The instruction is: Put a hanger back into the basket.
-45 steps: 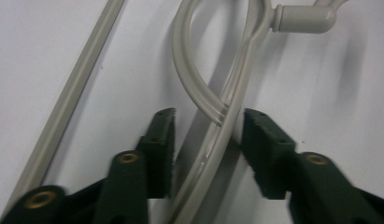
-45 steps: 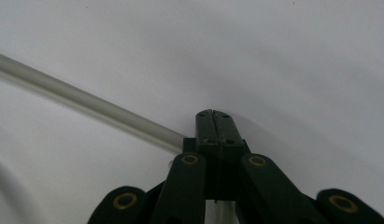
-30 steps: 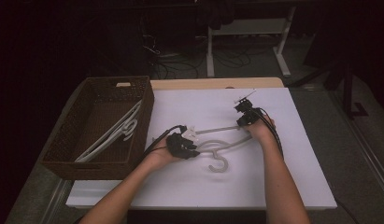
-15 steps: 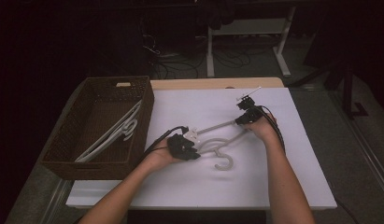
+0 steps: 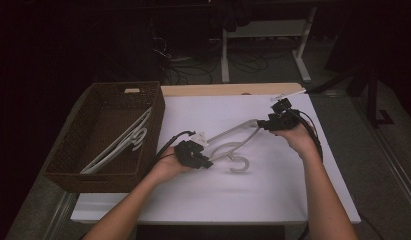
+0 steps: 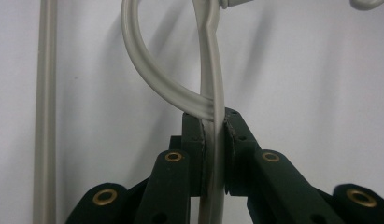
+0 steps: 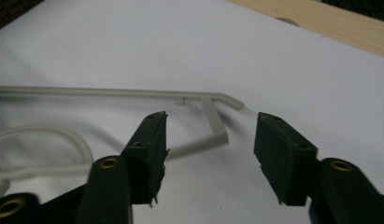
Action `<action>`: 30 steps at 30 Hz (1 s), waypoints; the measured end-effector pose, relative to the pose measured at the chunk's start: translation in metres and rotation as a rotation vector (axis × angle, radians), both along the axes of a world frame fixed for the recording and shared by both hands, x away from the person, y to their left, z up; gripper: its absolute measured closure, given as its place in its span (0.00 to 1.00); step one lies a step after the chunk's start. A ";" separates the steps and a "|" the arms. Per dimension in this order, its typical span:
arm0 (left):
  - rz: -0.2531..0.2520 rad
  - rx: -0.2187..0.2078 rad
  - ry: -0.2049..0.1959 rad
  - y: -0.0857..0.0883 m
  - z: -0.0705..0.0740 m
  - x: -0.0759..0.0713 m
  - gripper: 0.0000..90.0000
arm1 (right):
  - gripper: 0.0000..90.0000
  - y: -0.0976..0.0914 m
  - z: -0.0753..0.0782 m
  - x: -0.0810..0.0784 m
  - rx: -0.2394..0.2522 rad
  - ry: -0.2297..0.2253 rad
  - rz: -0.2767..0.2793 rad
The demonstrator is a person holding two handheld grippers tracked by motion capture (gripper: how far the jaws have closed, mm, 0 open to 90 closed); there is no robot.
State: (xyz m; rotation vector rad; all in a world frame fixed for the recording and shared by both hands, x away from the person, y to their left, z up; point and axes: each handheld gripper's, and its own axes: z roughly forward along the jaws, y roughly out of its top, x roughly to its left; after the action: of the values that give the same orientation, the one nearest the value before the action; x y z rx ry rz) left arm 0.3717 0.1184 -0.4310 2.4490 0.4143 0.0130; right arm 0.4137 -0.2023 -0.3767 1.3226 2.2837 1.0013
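Plainly, the white plastic hanger (image 5: 228, 142) is a light, thin-limbed thing — stiff enough to keep its shape when lifted by one arm, yet slim enough to flex and twist if it is pulled from one end alone. It sits over the middle of the white surface (image 5: 273, 200), its hook (image 5: 239, 165) pointing toward the near edge and its far shoulder reaching toward the right edge.

The left gripper (image 6: 213, 140) is pressed together on the hanger, pinching a narrow strip of the frame just below where the curved inner loop joins it; seen from the left gripper view, the pads bite flat on both faces of the strip. That is a sound place to hold — flat plastic, close to the neck, so the hanger should not swing much.

The right gripper (image 7: 210, 135) has just been opening: its jaws stand spread with nothing between them, and the hanger's end corner (image 7: 217, 126) lies beyond them on the surface.

The smooth plastic is probably slippery, so a pinch on a rounded bar could roll. A brown wicker basket (image 5: 68, 170) at the left edge already holds other hangers (image 5: 118, 145), laid slantwise.
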 end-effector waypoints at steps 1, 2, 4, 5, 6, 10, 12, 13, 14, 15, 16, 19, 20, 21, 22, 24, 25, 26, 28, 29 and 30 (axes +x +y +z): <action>0.013 -0.008 0.006 0.001 0.001 0.000 0.91 | 0.42 -0.002 0.002 -0.005 0.006 -0.007 0.004; 0.023 -0.014 0.013 0.002 0.002 0.000 0.91 | 0.39 -0.003 0.003 -0.009 0.008 -0.014 0.006; 0.044 -0.024 0.021 0.003 0.005 0.000 0.91 | 0.35 -0.007 0.004 -0.018 0.020 -0.030 0.015; 0.054 -0.027 0.027 0.003 0.006 0.000 0.91 | 0.32 -0.008 0.004 -0.022 0.029 -0.037 0.023; 0.063 -0.031 0.033 0.004 0.008 0.001 0.91 | 0.31 -0.010 0.004 -0.026 0.036 -0.043 0.028; 0.094 -0.045 0.061 0.004 0.015 0.004 0.91 | 0.27 -0.014 0.002 -0.042 0.077 -0.054 0.050; 0.108 -0.060 0.073 0.004 0.021 0.006 0.91 | 0.25 -0.015 0.001 -0.049 0.089 -0.063 0.062; 0.116 -0.065 0.075 0.005 0.024 0.006 0.91 | 0.23 -0.016 0.001 -0.053 0.093 -0.068 0.067; 0.125 -0.074 0.080 0.005 0.028 0.006 0.91 | 0.20 -0.016 0.000 -0.056 0.096 -0.075 0.066; 0.131 -0.082 0.082 0.005 0.032 0.006 0.91 | 0.18 -0.016 -0.002 -0.060 0.100 -0.081 0.062; 0.138 -0.089 0.084 0.006 0.036 0.006 0.91 | 0.17 -0.016 -0.004 -0.063 0.104 -0.089 0.065; 0.145 -0.091 0.088 0.005 0.047 0.005 0.91 | 0.15 -0.014 -0.012 -0.073 0.115 -0.103 0.071; 0.143 -0.089 0.092 0.005 0.052 0.005 0.91 | 0.14 -0.014 -0.016 -0.075 0.116 -0.106 0.078; 0.144 -0.087 0.093 0.005 0.054 0.005 0.91 | 0.14 -0.012 -0.020 -0.078 0.112 -0.106 0.085; 0.147 -0.087 0.094 0.005 0.058 0.004 0.91 | 0.13 -0.011 -0.022 -0.079 0.106 -0.102 0.092; 0.147 -0.085 0.085 0.006 0.067 0.003 0.91 | 0.11 -0.009 -0.027 -0.082 0.087 -0.103 0.110; 0.151 -0.089 0.078 0.006 0.072 0.003 0.91 | 0.09 -0.008 -0.030 -0.084 0.081 -0.109 0.110; 0.148 -0.089 0.067 0.006 0.077 0.002 0.91 | 0.07 -0.007 -0.033 -0.086 0.077 -0.113 0.112; 0.141 -0.087 0.056 0.008 0.087 0.002 0.91 | 0.04 -0.006 -0.038 -0.090 0.081 -0.116 0.128; 0.144 -0.090 0.053 0.010 0.091 0.002 0.91 | 0.03 -0.006 -0.040 -0.092 0.079 -0.120 0.139; 0.142 -0.087 0.045 0.012 0.098 0.003 0.91 | 0.02 -0.005 -0.041 -0.094 0.078 -0.117 0.144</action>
State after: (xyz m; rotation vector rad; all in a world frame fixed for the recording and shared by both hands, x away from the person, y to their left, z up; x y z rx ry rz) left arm 0.3745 0.1306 -0.3327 2.3339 0.5958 -0.0004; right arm 0.3200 -0.2077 -0.4174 1.1087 2.2988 1.1931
